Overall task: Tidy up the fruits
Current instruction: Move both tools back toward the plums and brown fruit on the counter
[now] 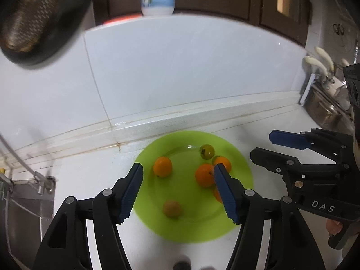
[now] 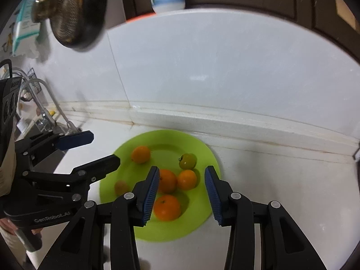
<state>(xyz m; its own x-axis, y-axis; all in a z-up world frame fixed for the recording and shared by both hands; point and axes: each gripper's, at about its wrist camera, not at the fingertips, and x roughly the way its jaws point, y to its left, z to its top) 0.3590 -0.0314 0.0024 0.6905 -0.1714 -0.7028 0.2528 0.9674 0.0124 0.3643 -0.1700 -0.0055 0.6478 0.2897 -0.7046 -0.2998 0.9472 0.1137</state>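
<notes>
White counter (image 1: pixel 157 252): green plate (image 1: pixel 243 164), sink (image 1: pixel 324 108) right, strainer (image 1: pixel 33 18) overhead.

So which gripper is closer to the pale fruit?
Left. The left gripper hangs right above the pale fruit; the right gripper is farther off, over the oranges on the other side.

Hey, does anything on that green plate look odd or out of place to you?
One fruit at the back of the green plate is greenish-yellow among orange ones, perhaps unripe or another kind. Nothing looks spilled or damaged.

White tiled wall (image 1: pixel 180 67) above pale countertop (image 2: pixel 281 180).
</notes>
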